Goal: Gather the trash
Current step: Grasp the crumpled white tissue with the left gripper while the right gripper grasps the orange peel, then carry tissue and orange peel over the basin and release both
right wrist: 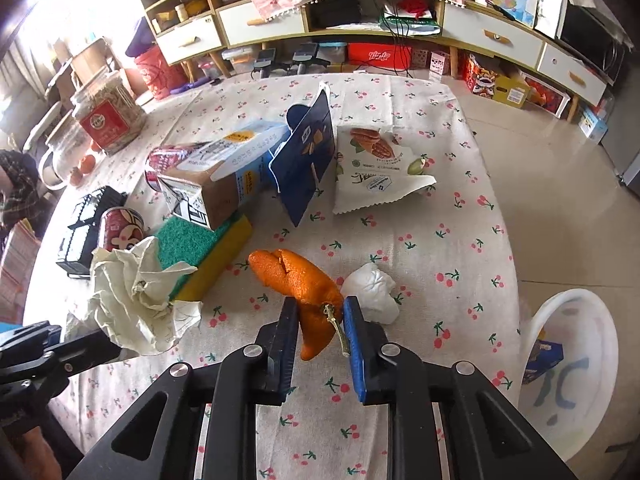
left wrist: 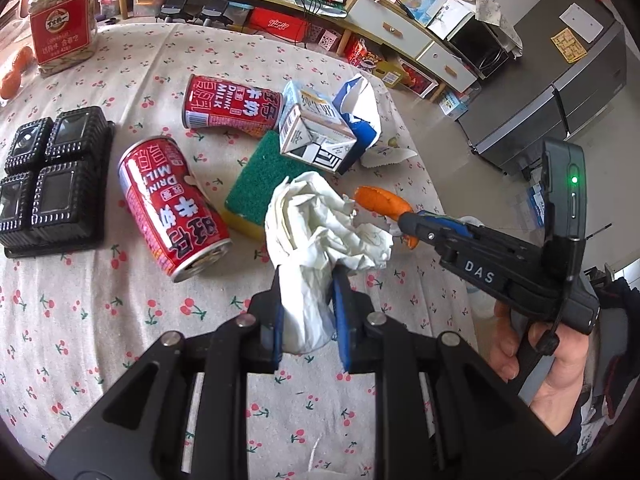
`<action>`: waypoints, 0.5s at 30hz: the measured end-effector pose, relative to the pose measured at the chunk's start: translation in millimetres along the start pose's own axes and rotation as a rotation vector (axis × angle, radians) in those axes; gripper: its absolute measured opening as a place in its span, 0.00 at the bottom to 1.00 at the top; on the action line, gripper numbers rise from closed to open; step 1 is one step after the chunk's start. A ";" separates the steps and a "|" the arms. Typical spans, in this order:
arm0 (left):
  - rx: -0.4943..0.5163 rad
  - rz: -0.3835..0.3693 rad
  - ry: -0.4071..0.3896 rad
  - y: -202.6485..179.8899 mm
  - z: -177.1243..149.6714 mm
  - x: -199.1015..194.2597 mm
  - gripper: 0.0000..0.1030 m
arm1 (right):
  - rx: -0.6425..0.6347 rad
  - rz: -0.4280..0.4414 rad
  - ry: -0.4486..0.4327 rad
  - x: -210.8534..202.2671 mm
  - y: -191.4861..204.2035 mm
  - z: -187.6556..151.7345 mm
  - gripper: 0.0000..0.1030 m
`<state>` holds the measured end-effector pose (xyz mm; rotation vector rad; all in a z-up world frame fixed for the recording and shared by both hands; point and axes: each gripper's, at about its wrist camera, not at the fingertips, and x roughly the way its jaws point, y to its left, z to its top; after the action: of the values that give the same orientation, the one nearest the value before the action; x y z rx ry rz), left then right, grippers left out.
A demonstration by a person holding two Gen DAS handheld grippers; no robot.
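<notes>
My left gripper (left wrist: 306, 280) is shut on a crumpled white paper (left wrist: 320, 224), held over the cherry-print tablecloth (left wrist: 120, 340). My right gripper (right wrist: 320, 312) is shut on an orange peel (right wrist: 296, 280); the peel also shows in the left wrist view (left wrist: 380, 200). The paper shows at left in the right wrist view (right wrist: 132, 292). A small white tissue wad (right wrist: 372, 292) lies just right of the peel. Two red milk cans (left wrist: 172, 204) (left wrist: 232, 106), a milk carton (left wrist: 316, 128), a blue wrapper (right wrist: 304, 160) and a nut packet (right wrist: 376, 164) lie on the table.
A green and yellow sponge (left wrist: 256, 184) lies under the carton's end. A black tray (left wrist: 52, 176) and a jar (left wrist: 64, 20) are at the left. A white bin (right wrist: 568, 364) stands on the floor beside the table's right edge. Cabinets line the back.
</notes>
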<state>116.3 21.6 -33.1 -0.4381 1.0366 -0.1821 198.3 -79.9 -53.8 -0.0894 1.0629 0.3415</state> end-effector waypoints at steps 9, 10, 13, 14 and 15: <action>0.022 -0.011 -0.030 -8.1 1.8 -8.2 0.22 | 0.100 0.111 -0.046 -29.7 -21.7 1.1 0.23; 0.023 -0.013 -0.034 -8.8 2.1 -9.4 0.22 | 0.118 0.121 -0.055 -33.3 -26.5 1.2 0.23; 0.028 -0.024 -0.040 -10.5 6.4 -10.7 0.22 | 0.165 0.133 -0.082 -44.3 -41.1 0.9 0.23; 0.030 -0.026 -0.042 -12.2 6.8 -10.4 0.22 | 0.180 0.139 -0.088 -47.8 -46.2 0.1 0.23; 0.033 -0.027 -0.041 -14.7 7.1 -9.4 0.22 | 0.195 0.142 -0.092 -50.4 -51.7 0.2 0.23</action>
<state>118.6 13.5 -16.3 -0.4245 0.9862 -0.2125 192.8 -140.4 -14.7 0.1749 1.0080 0.3646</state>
